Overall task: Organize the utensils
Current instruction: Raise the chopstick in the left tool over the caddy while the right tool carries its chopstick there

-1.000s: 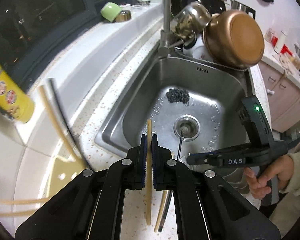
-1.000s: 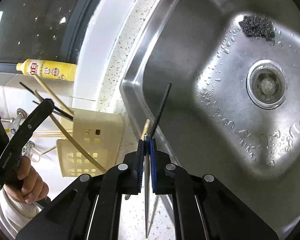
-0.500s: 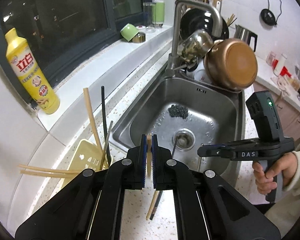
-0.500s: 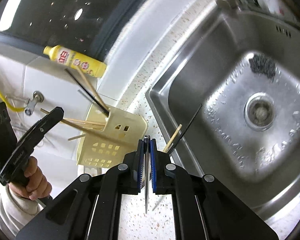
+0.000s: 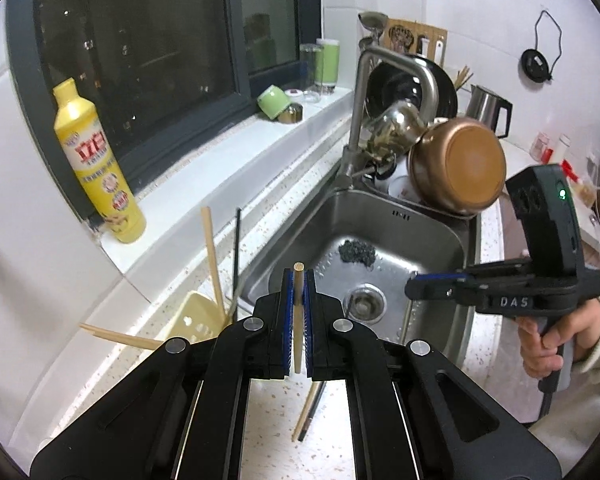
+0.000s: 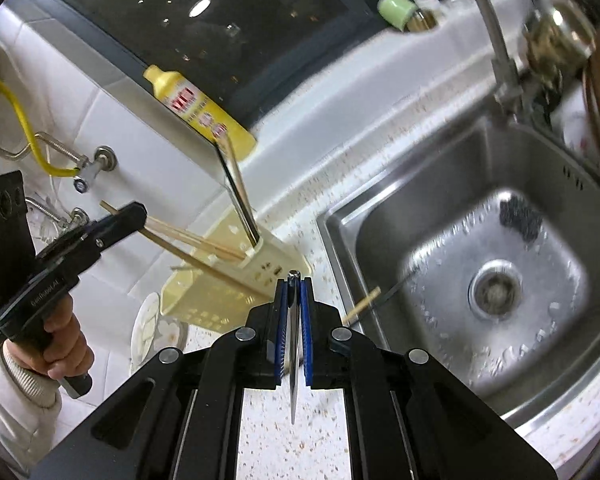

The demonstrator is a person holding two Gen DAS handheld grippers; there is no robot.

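Note:
My left gripper (image 5: 298, 280) is shut on a wooden chopstick (image 5: 297, 320), held upright above the counter. My right gripper (image 6: 294, 286) is shut on a thin metal chopstick (image 6: 294, 360). A pale yellow utensil holder (image 6: 220, 284) lies on the counter left of the sink, with several wooden and dark chopsticks sticking out; it also shows in the left wrist view (image 5: 192, 316). A wooden chopstick (image 6: 362, 306) and a black one (image 6: 396, 288) lie on the counter with tips over the sink edge. The right gripper appears in the left wrist view (image 5: 416, 282).
A steel sink (image 5: 452, 248) with a drain (image 5: 364, 304) and a dark scrubber (image 5: 356, 252). A faucet (image 5: 364, 92), copper pot (image 5: 460, 168) and dishes stand behind. A yellow detergent bottle (image 5: 96, 164) stands on the window ledge.
Both grippers have lifted and tilted up from the sink edge with their chopsticks. The view now takes in the window, bottle and holder.

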